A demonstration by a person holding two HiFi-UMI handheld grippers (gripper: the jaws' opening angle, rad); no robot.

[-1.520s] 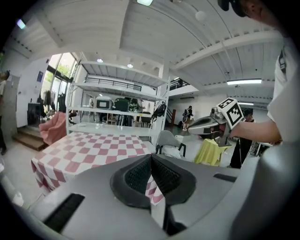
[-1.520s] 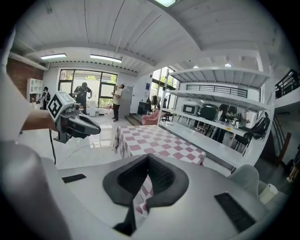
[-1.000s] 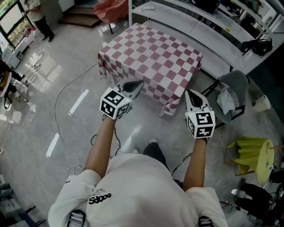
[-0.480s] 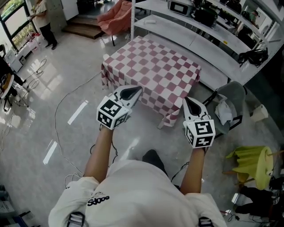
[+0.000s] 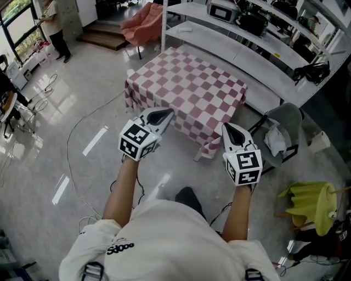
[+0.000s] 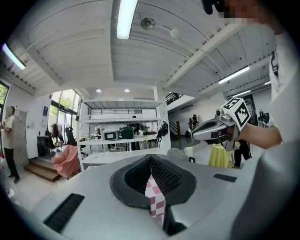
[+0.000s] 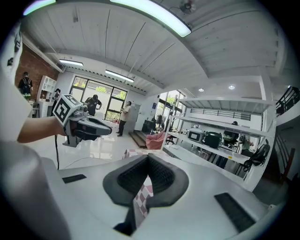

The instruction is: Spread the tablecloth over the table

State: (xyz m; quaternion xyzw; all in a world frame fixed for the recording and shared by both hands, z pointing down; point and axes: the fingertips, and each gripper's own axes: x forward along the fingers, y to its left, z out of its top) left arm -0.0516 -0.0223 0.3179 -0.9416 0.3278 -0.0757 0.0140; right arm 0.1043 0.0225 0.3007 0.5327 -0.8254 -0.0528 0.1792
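Note:
A red-and-white checked tablecloth (image 5: 189,82) covers a small square table, its hem hanging down the sides. In the head view my left gripper (image 5: 164,114) is at the near left hem and my right gripper (image 5: 227,127) at the near right corner. A strip of checked cloth (image 6: 155,199) is pinched between the shut jaws in the left gripper view. The right gripper view shows the same, with cloth (image 7: 140,200) clamped between its shut jaws. Each gripper points nearly level toward the table.
A long white shelf bench (image 5: 247,49) runs behind the table. A grey chair (image 5: 285,118) stands close at the right and a pink seat (image 5: 145,16) at the far back. Cables (image 5: 77,126) lie on the floor at the left. A person (image 5: 52,27) stands far left.
Both grippers have risen a little with the cloth hem still pinched. The jaws stay shut.

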